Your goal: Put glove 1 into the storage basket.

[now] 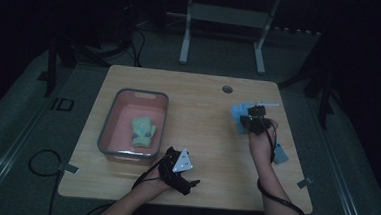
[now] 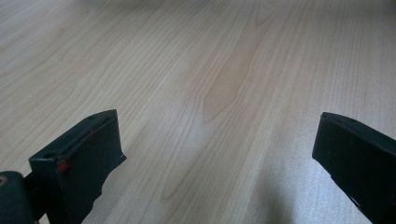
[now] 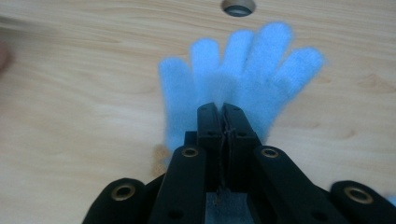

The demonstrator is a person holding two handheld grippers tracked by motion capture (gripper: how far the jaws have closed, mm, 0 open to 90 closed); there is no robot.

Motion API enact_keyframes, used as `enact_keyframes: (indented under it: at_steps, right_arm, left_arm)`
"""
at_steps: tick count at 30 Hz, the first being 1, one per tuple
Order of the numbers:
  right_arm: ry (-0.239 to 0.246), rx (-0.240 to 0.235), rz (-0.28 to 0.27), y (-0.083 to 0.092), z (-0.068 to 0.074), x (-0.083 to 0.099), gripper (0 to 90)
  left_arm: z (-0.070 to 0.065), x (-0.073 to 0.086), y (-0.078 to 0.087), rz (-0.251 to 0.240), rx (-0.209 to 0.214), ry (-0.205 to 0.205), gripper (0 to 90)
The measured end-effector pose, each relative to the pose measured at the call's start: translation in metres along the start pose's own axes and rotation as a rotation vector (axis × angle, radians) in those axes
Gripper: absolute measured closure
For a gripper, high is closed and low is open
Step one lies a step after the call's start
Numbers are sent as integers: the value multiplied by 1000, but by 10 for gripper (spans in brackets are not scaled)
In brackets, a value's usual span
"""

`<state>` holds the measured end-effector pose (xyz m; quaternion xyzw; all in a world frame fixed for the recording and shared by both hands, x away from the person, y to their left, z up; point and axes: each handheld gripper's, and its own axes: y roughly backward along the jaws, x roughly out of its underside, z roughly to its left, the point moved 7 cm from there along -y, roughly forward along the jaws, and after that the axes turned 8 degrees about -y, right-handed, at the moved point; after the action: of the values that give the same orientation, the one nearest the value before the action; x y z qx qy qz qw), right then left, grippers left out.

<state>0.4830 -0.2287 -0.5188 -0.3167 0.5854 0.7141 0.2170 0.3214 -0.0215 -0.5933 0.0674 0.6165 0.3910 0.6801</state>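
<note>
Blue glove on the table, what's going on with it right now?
A person works at a wooden table with a tool in each hand. The right tool has its jaws shut on a blue glove. The left tool hangs open over bare wood. A green glove already lies in the pink bin.

Black left tongs (image 1: 192,184) with grey triangular plate, black right tongs (image 3: 223,112), brass-ringed screw holes, trailing black cables

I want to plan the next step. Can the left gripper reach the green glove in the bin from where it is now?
Probably yes. The left gripper rests open beside the bin, near its front corner. The bin is open-topped and the green glove lies uncovered, so only the bin's wall must be cleared.
</note>
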Motion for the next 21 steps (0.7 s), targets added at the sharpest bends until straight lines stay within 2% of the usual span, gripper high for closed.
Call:
enact_keyframes:
  at_steps: [2, 4, 5, 6, 7, 10, 15, 20, 21]
  right_arm:
    - [27, -9, -12, 11, 12, 8, 871]
    - [11, -33, -28, 23, 24, 19, 871]
    - [16, -24, -41, 28, 28, 24, 872]
    - [-15, -38, -56, 34, 31, 28, 872]
    - [-26, -54, -56, 39, 36, 33, 871]
    - [-34, -47, -55, 47, 44, 46, 871]
    - [-70, -22, -42, 42, 48, 65, 871]
    - [-129, -45, 0, 28, 51, 86, 870]
    - [-134, -50, 7, 24, 54, 89, 870]
  left_arm:
    - [0, -1, 0, -4, -5, -2, 17]
    - [-1, -1, -1, 0, -7, -8, 17]
    - [-1, -2, -1, -2, -9, -5, 17]
    - [-1, -2, -1, -4, -8, -5, 17]
    - [-1, -3, -1, -5, -11, -9, 17]
    - [-2, -3, -1, -6, -13, -12, 17]
    - [-3, -1, -4, 4, -7, -9, 17]
    - [-4, 2, -2, -1, -3, 8, 17]
    - [-5, 2, -2, 2, -8, -2, 17]
